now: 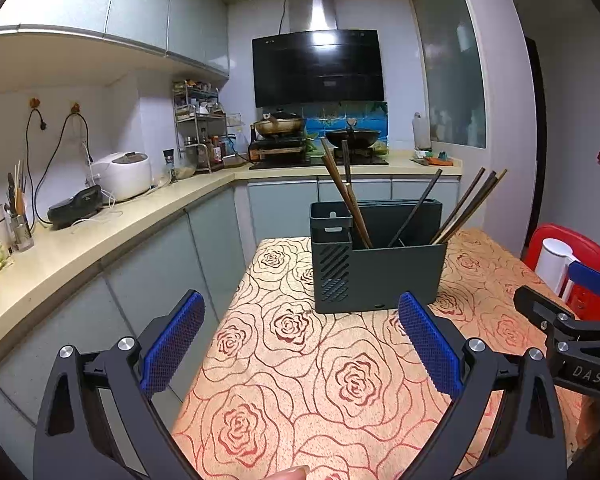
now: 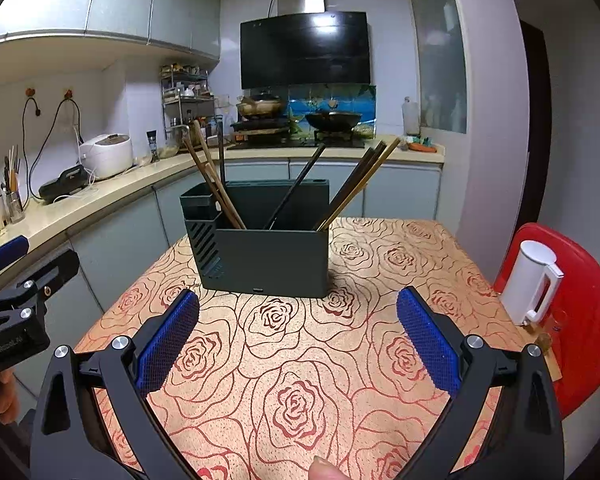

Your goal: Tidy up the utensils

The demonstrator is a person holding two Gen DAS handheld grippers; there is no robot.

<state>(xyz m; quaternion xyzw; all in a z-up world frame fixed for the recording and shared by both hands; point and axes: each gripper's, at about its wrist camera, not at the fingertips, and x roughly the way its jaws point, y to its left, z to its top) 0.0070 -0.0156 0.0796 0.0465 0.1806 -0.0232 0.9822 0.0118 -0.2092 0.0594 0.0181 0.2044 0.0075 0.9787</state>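
A dark grey utensil holder (image 1: 380, 272) (image 2: 268, 256) stands on the rose-patterned table (image 1: 300, 380) (image 2: 300, 360). Several chopsticks (image 1: 346, 196) (image 2: 214, 184) lean inside it, some to the left, one dark one (image 2: 296, 186) in the middle, some to the right (image 1: 466, 208) (image 2: 358, 184). My left gripper (image 1: 300, 344) is open and empty, held above the table's near left part, short of the holder. My right gripper (image 2: 298, 340) is open and empty, in front of the holder. Each gripper shows at the edge of the other's view (image 1: 572, 320) (image 2: 16, 304).
A red chair (image 2: 580, 320) with a white kettle (image 2: 532, 280) stands right of the table. A kitchen counter (image 1: 100, 232) with a rice cooker (image 1: 122, 174) runs along the left. The stove with pans (image 1: 316, 132) is at the back.
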